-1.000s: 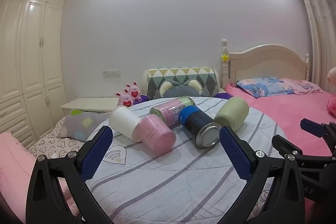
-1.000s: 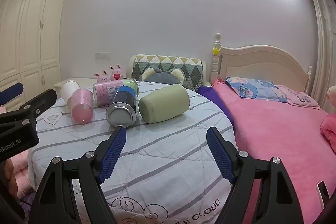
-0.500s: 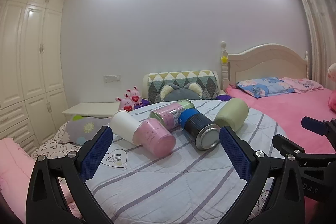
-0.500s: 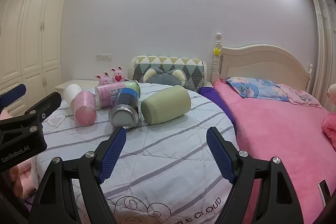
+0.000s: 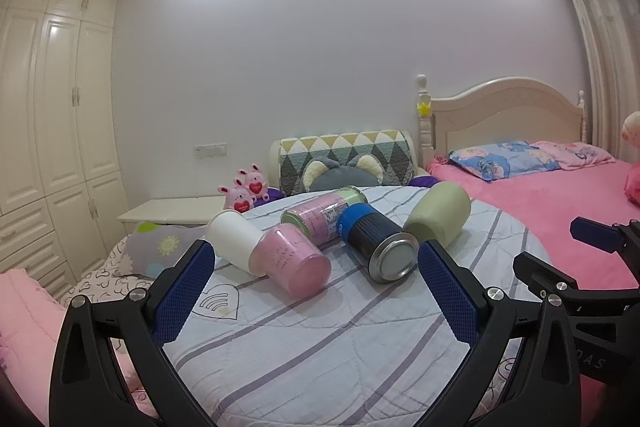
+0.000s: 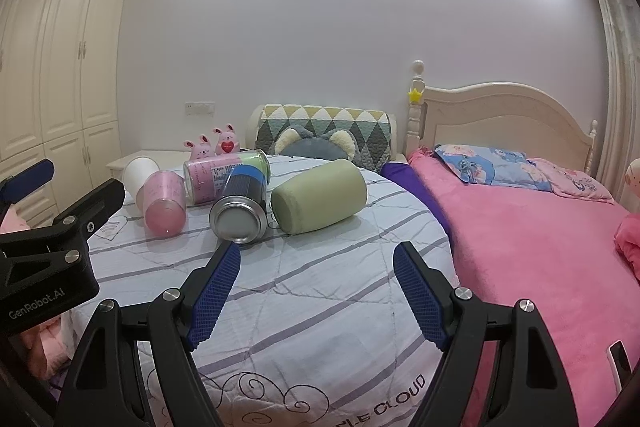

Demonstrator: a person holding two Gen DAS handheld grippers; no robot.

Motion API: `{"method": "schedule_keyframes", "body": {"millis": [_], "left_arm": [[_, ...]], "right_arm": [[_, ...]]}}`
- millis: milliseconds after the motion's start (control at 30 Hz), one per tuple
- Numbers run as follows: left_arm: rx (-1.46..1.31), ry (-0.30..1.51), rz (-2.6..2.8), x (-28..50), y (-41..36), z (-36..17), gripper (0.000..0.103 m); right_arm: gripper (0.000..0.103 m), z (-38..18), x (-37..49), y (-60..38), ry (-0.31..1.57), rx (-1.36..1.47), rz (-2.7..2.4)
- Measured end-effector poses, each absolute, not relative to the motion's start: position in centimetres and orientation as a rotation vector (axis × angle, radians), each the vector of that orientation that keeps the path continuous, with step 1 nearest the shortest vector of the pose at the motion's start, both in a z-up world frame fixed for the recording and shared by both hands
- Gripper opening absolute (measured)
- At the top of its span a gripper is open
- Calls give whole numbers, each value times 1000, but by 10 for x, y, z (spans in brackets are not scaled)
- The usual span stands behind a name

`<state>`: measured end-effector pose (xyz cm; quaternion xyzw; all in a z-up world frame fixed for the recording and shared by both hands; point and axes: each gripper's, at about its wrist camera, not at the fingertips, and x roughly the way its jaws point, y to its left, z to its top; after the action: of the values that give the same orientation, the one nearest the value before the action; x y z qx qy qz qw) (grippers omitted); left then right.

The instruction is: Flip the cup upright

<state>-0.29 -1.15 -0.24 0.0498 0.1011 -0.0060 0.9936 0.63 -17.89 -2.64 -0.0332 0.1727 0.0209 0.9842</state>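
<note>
1. Nearest: left gripper [image 5: 316,267] with its blue pads spread wide, nothing between them. Right gripper [image 6: 318,267] likewise spread and empty. Both hang above the striped quilt [image 5: 320,347], touching nothing.

2. Step in hand, as I judge it — the approach. No cup is gripped and none stands upright.

3. Ahead of the left fingers, between their tips in the left view: five cups lying on their sides in a cluster. Pink cup [image 5: 294,261] is nearest the left pad, its base toward the camera, with a white cup [image 5: 232,241] lying against its far end. Black-and-blue metal cup [image 5: 376,245] sits just inside the right pad.

4. Behind these, a pink-labelled clear cup [image 5: 324,213]; further right, beyond the right pad, the pale green cup [image 5: 438,213].

5. From the right view the green cup [image 6: 318,197] lies straight ahead, beyond the gap between the fingers, close beside the metal one [image 6: 240,207].

6. Next move, my guess: close in on one cup across its body, lift and rotate. The cups crowd together, so pad clearance is tight in the middle; the outer cups offer freer sides.

7. Room: open quilt between grippers and cluster. The quilt's edge rounds off to the right beside the pink bed [image 6: 540,247] — a rolling cup could go over.
</note>
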Motion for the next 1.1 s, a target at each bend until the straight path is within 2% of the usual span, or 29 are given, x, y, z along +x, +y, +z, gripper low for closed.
{"method": "schedule_keyframes", "body": {"millis": [567, 1100], "left_arm": [[101, 212, -14, -2, -11, -3, 103], [111, 305, 27, 25, 5, -6, 103]], "right_arm": [[80, -30, 12, -178, 374, -69, 44], [80, -23, 41, -157, 418, -101, 99]]}}
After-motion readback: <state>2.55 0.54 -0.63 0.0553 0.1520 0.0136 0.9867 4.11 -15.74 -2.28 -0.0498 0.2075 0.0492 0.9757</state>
